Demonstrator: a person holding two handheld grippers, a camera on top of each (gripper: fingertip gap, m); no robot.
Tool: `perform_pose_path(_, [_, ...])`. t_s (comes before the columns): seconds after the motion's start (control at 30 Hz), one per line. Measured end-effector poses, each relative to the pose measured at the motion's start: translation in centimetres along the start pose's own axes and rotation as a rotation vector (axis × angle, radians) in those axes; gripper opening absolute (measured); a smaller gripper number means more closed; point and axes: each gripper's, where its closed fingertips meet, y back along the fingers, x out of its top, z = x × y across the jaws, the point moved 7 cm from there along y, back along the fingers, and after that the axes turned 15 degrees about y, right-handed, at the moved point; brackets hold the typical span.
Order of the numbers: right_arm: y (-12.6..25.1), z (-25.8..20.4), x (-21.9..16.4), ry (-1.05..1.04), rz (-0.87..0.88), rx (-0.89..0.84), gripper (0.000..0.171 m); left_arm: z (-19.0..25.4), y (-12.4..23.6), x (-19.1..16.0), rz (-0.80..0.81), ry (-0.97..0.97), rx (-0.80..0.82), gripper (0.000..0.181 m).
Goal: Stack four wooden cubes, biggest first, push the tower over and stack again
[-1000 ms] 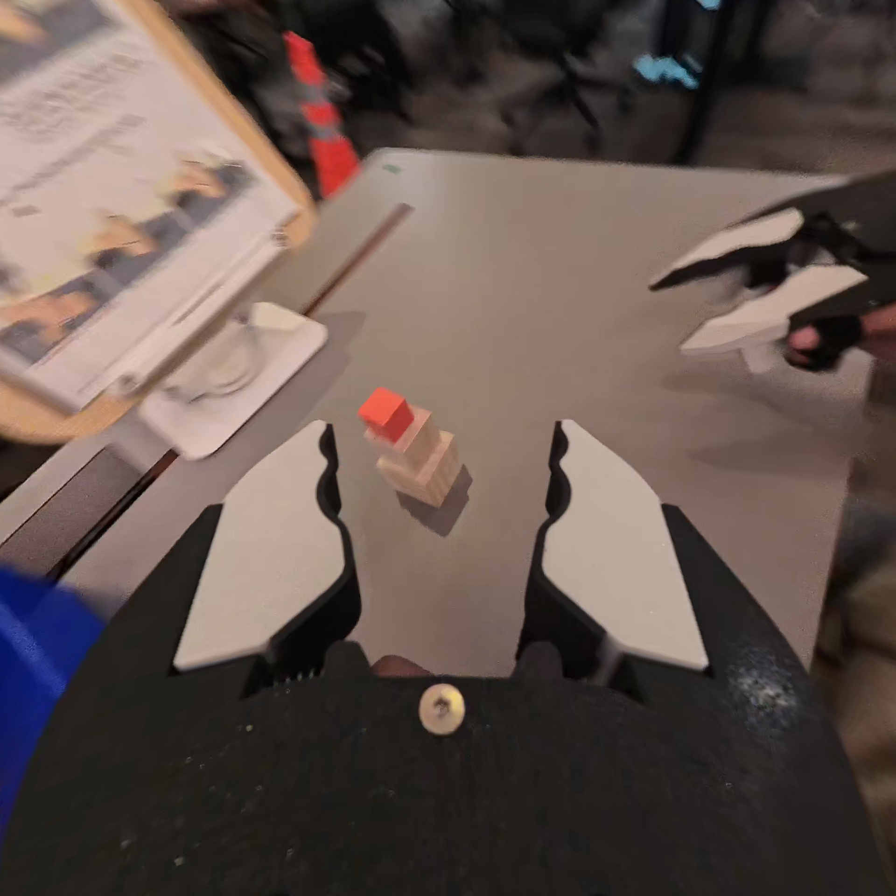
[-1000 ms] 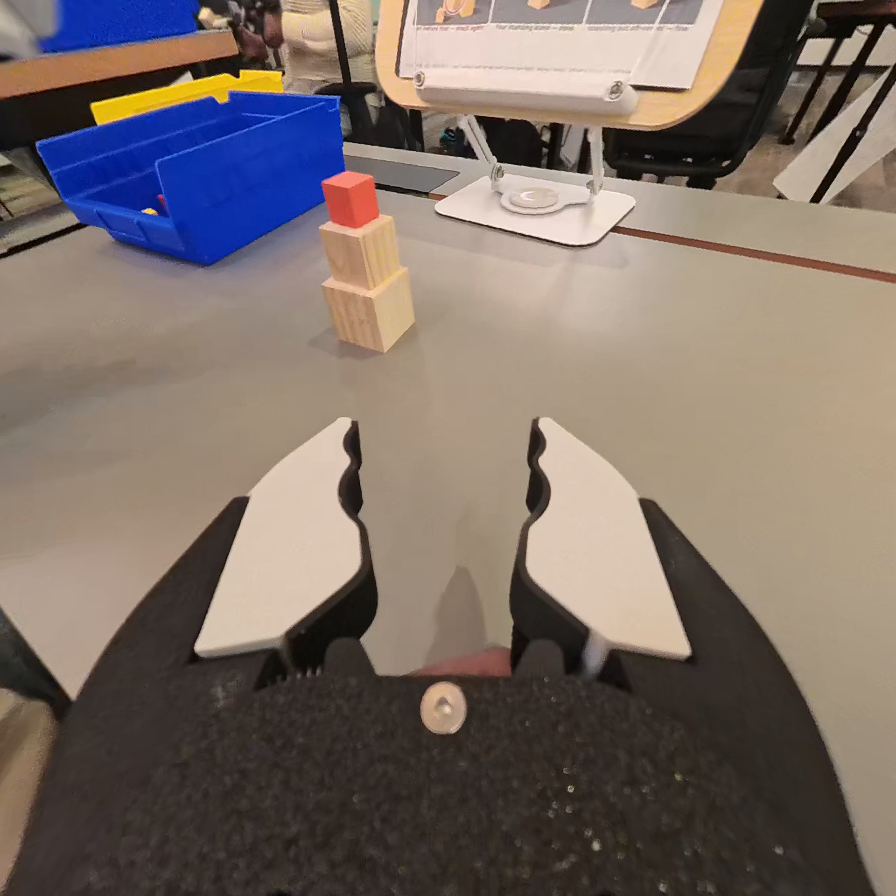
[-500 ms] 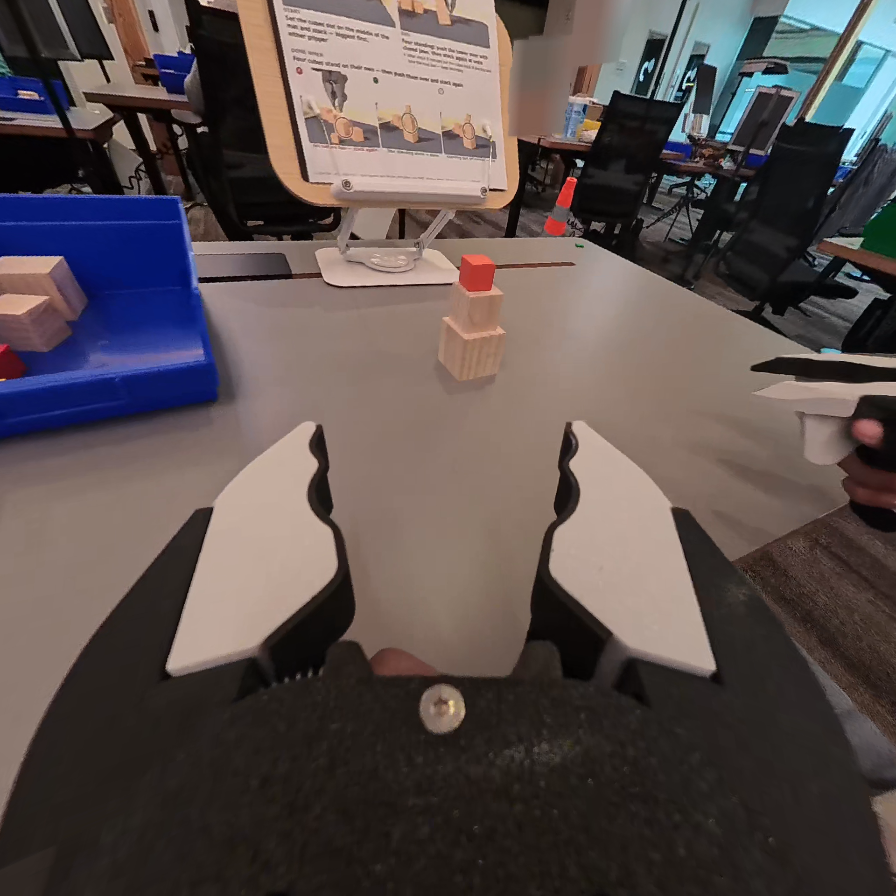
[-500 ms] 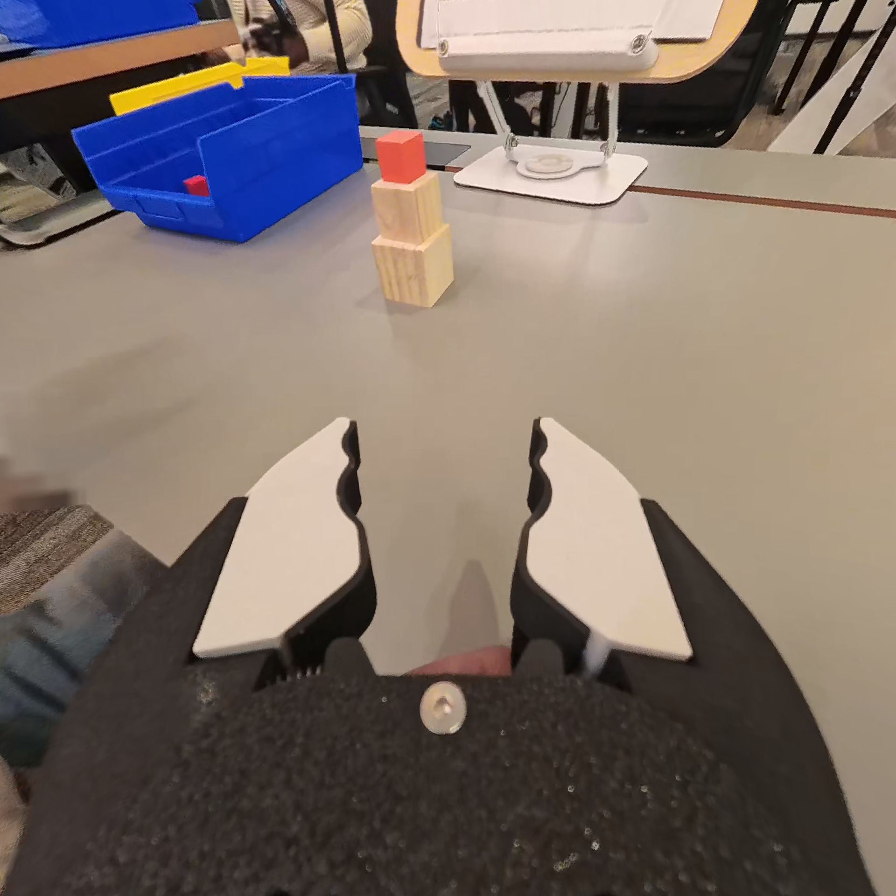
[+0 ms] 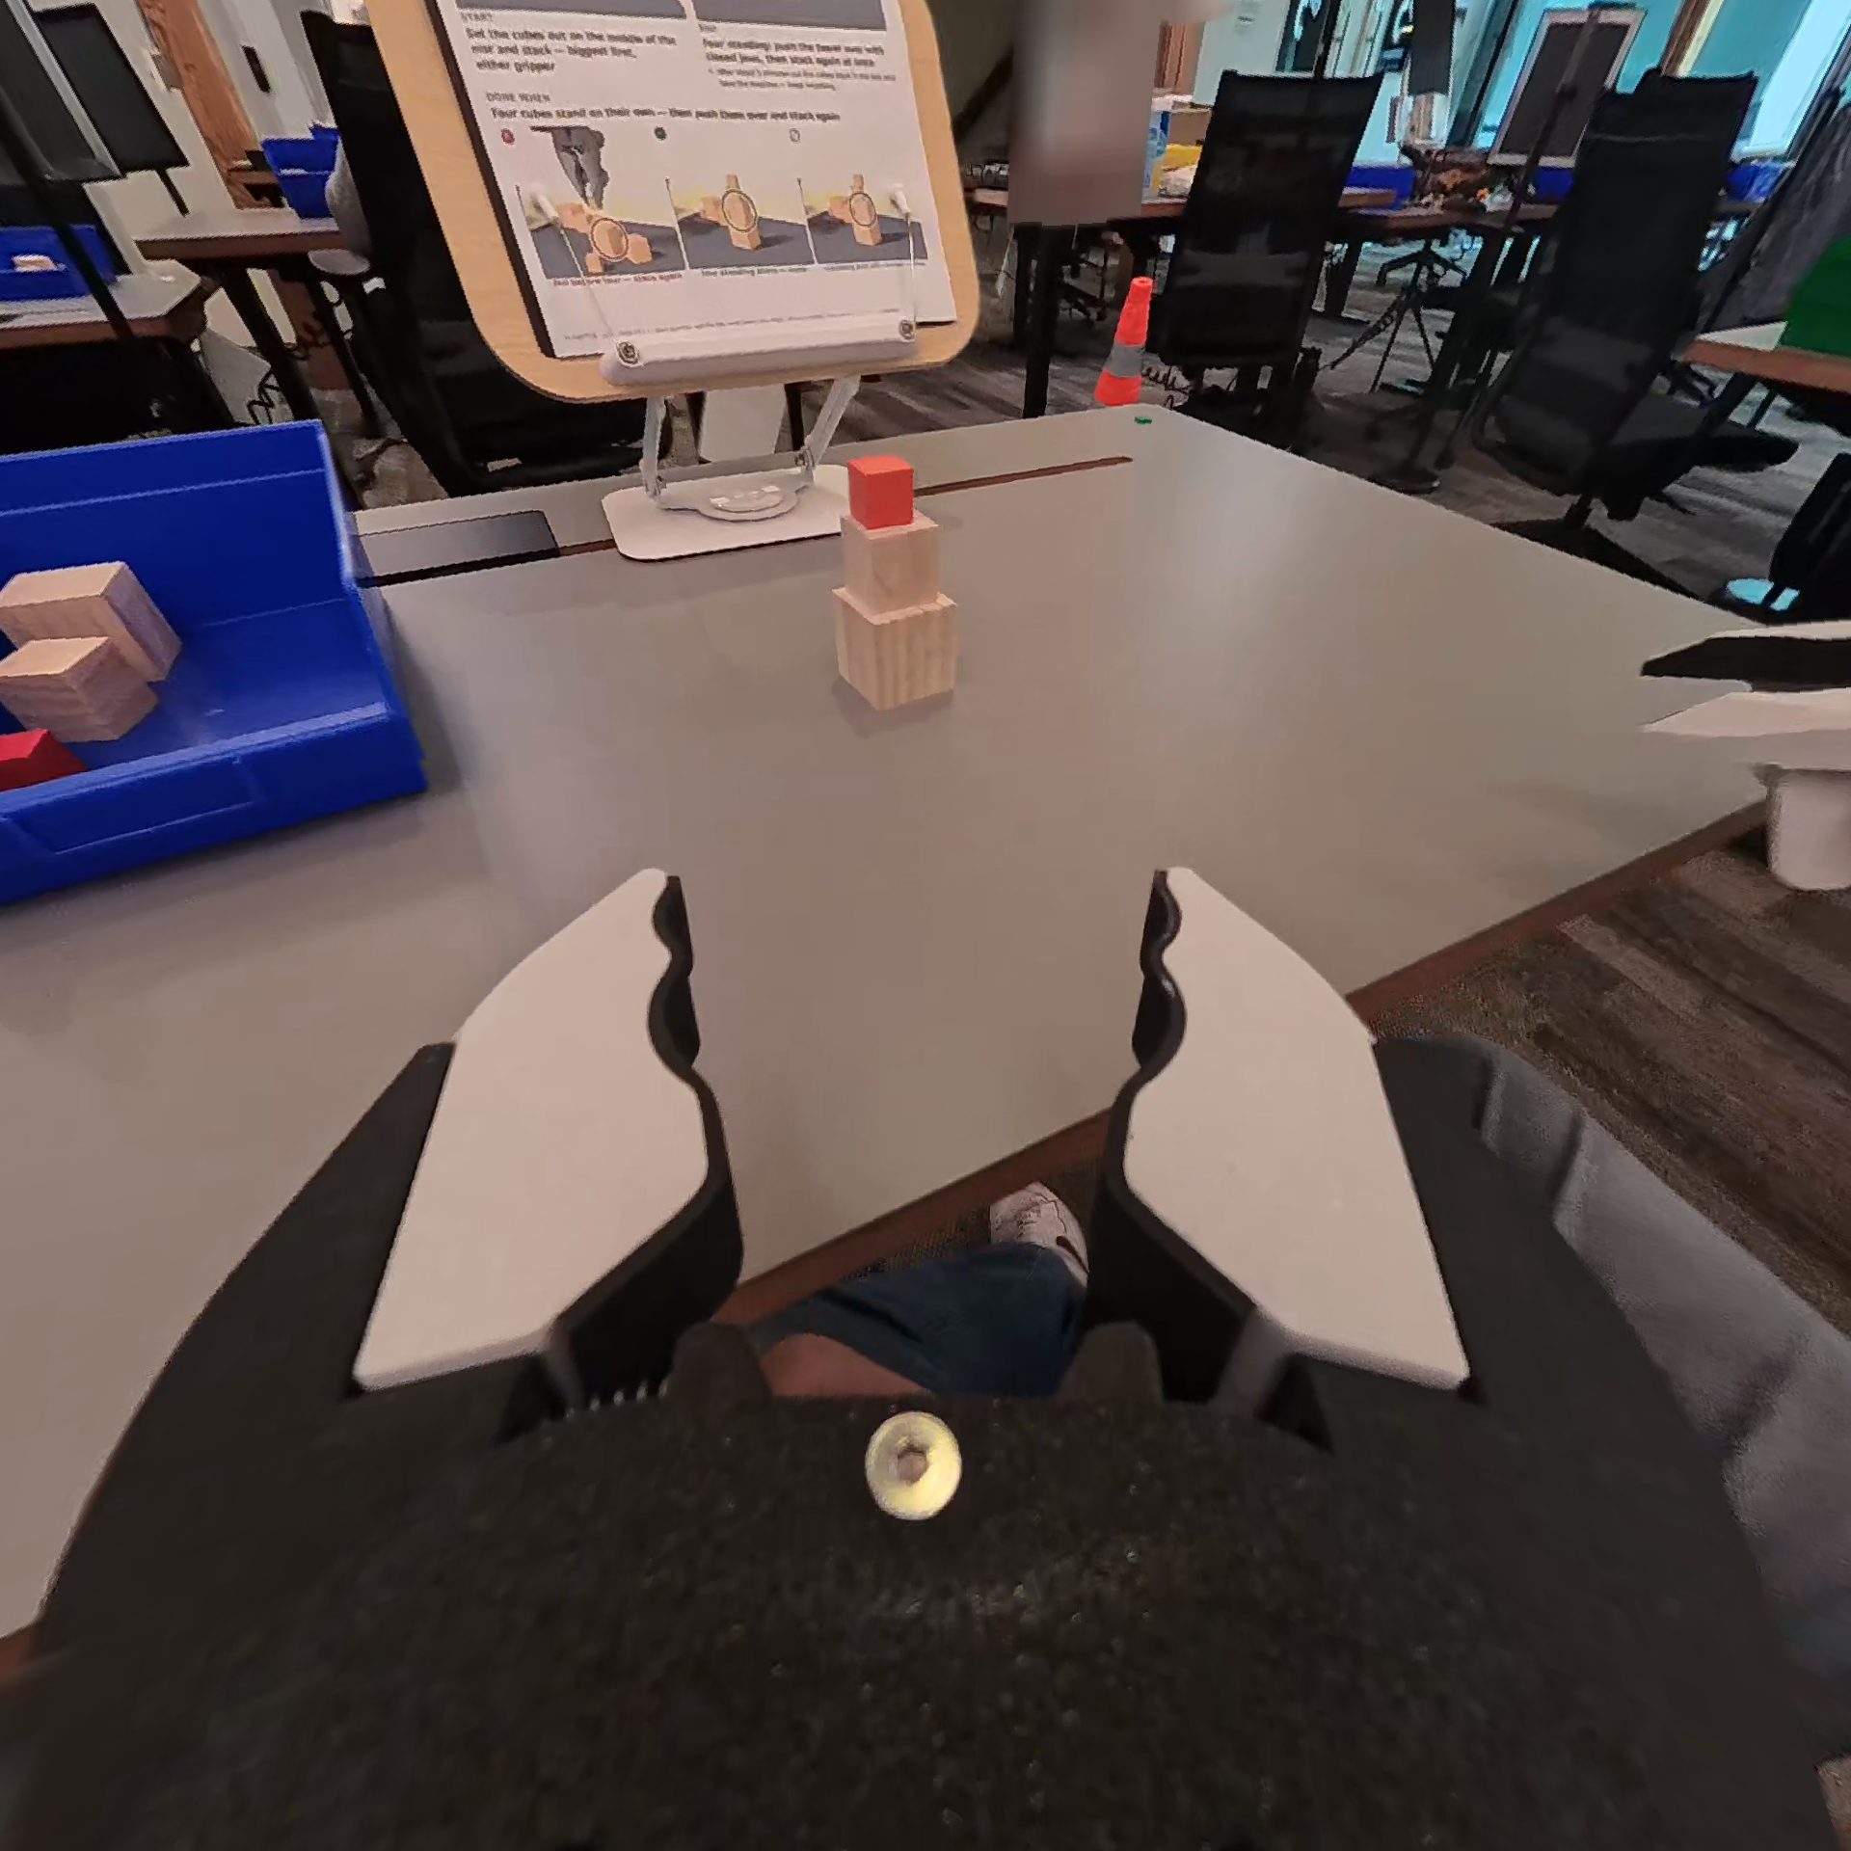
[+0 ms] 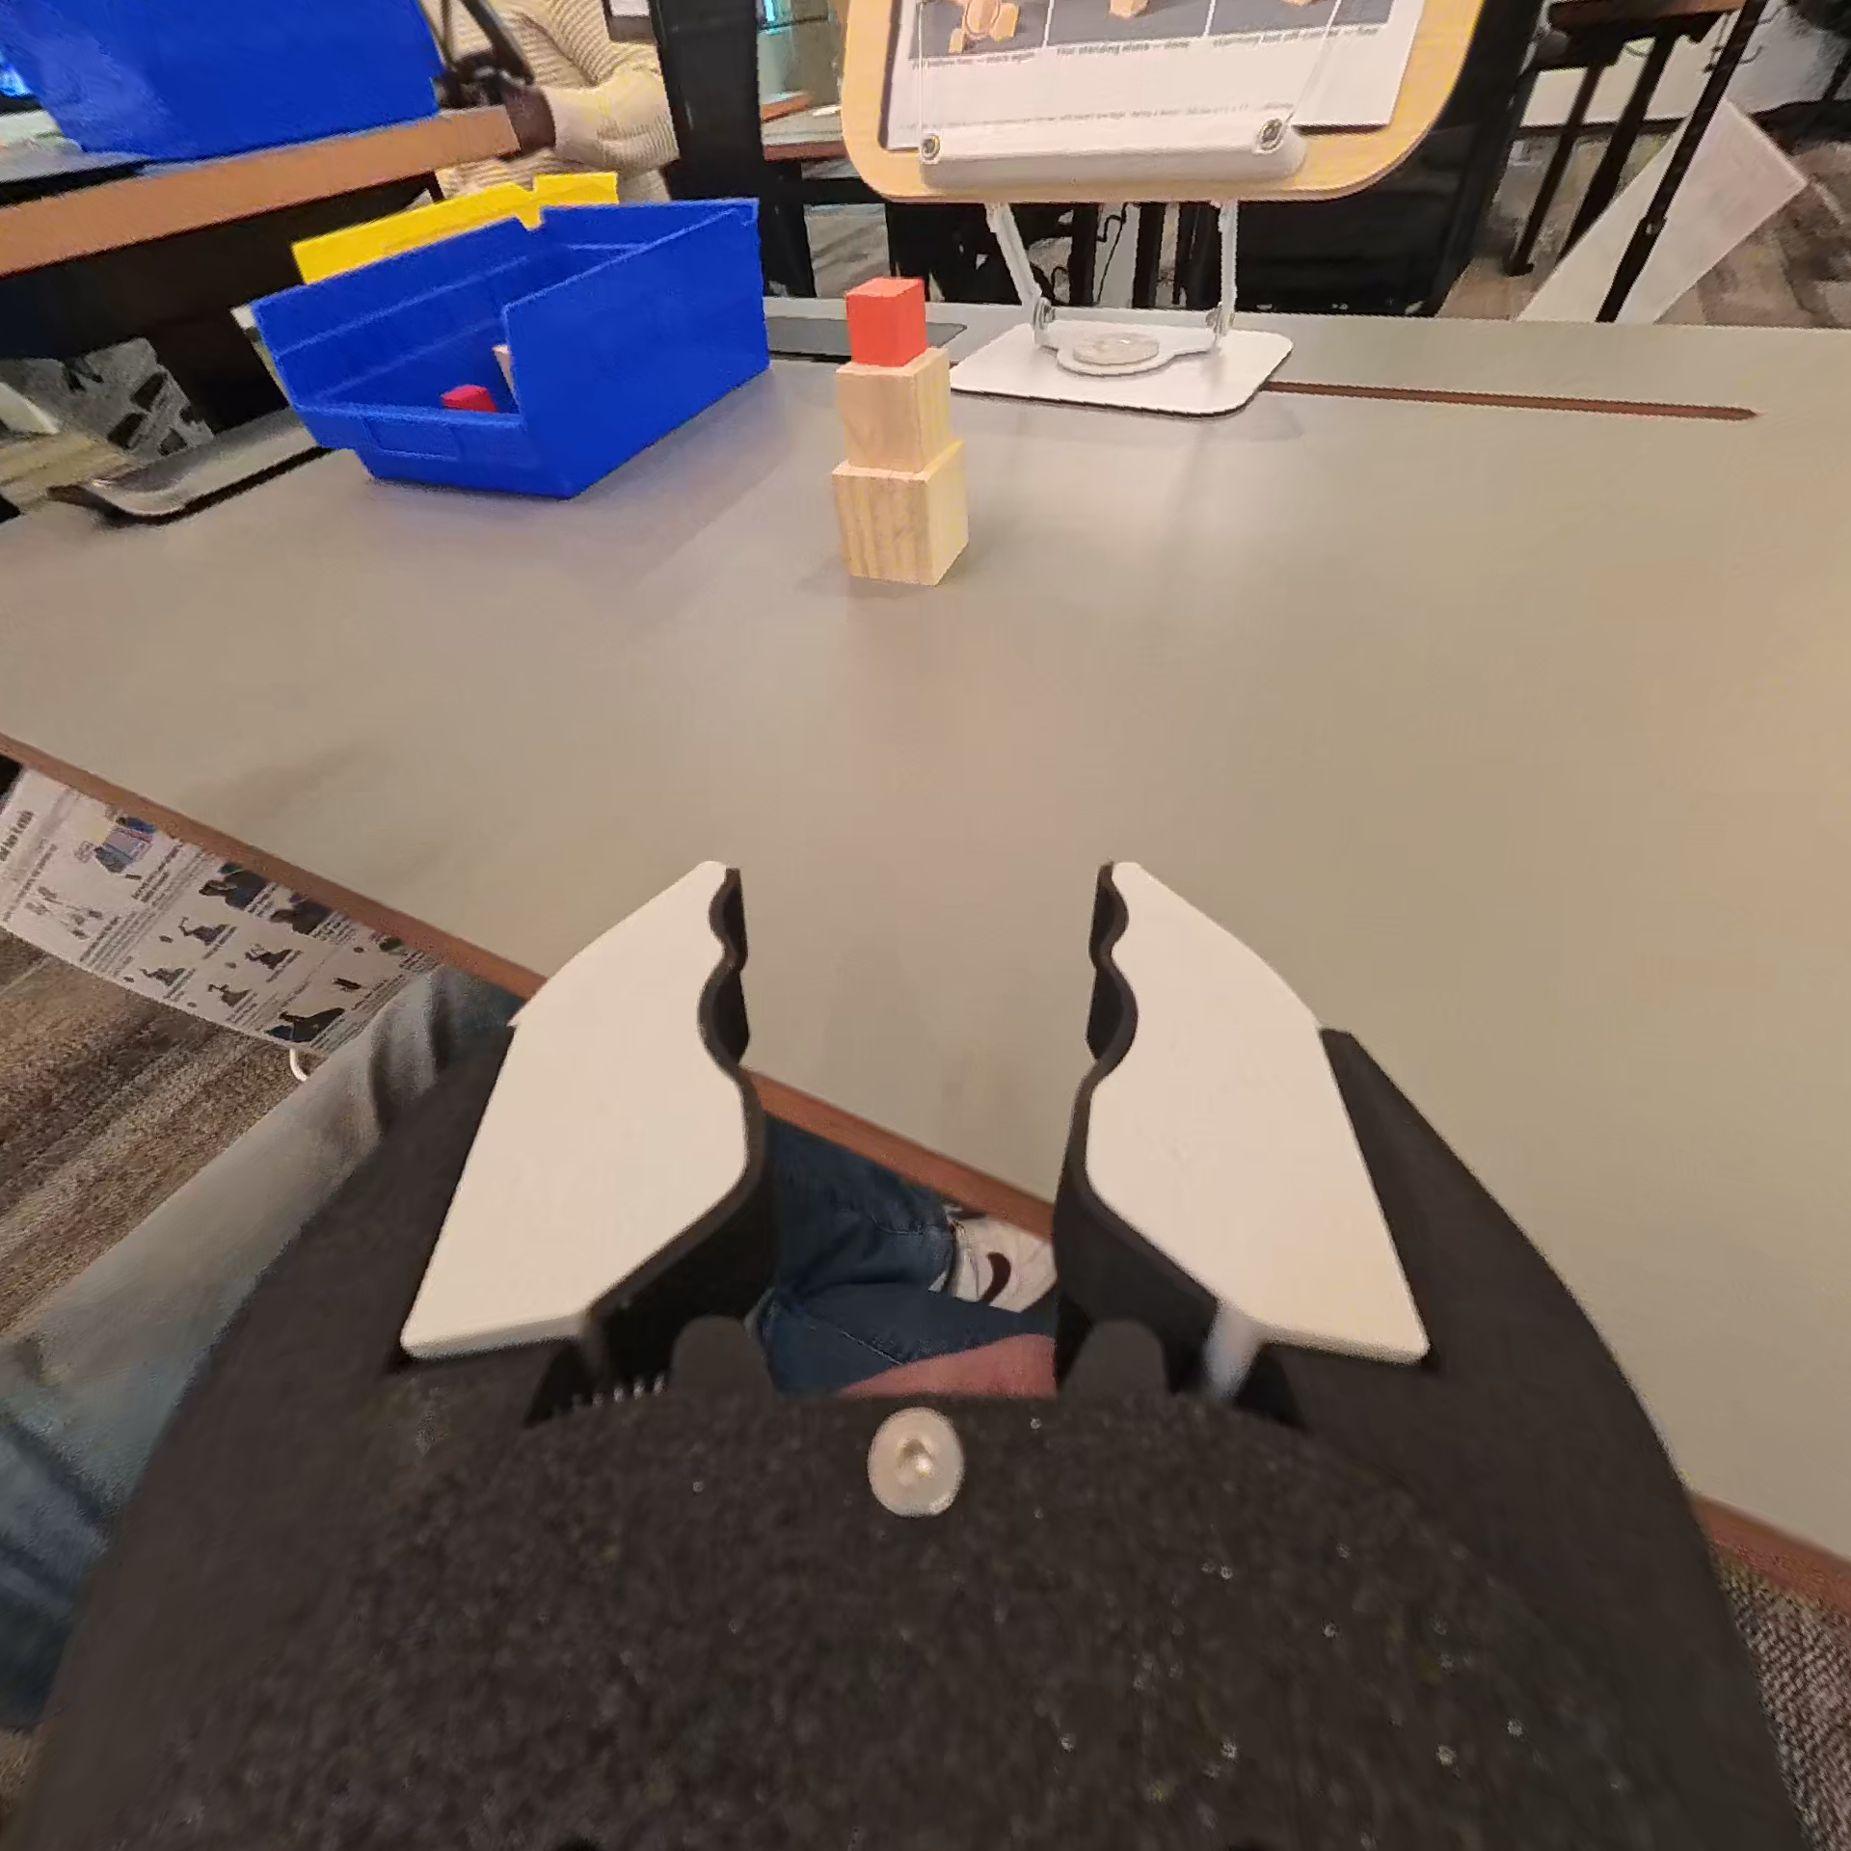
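i see the tower (image 5: 894, 586) of three cubes, red cube (image 5: 880, 491) on top, upright mid-table (image 5: 1252, 701), well apart from both grippers. my left gripper (image 5: 911, 987) and right gripper (image 6: 916, 967) both gape wide, holding nothing. only the left view shows two wooden blocks (image 5: 80, 646) inside the blue bin (image 5: 250, 621); only the right shows the yellow bin (image 6: 441, 220) behind it.

A printed instruction sheet (image 5: 691, 170) clipped to the wooden-edged stand board (image 5: 932, 200) carries headings, lines of text and three captioned photo panels; in the right wrist view only its lower strip shows. A second printed sheet (image 6: 170, 932) with small pictures lies on the floor, its print probably too blurred to read. The cubes and bin bear no markings.
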Motion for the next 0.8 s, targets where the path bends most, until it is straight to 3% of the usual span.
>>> perform_pose_path(0.23, [6.1, -2.5, -1.0, 0.016, 0.023, -0.017, 0.066, 2.8, 3.7, -0.6, 0.019, -0.010, -0.003, 0.085])
perform_pose_path(0.4, [7.5, -3.7, -0.3, 0.024, 0.047, -0.001, 0.066, 4.1, 6.2, -0.9, 0.057, -0.029, 0.014, 0.084])
perform_pose_path(0.6, [5.9, -6.8, 0.2, 0.065, 0.080, 0.047, 0.066, 2.6, 7.6, -1.1, 0.083, -0.005, 0.068, 0.081])
perform_pose_path(0.8, [1.5, -19.2, -5.1, 0.302, 0.078, 0.201, 0.067, -1.0, 10.3, -4.3, 0.061, -0.027, 0.186, 0.078])
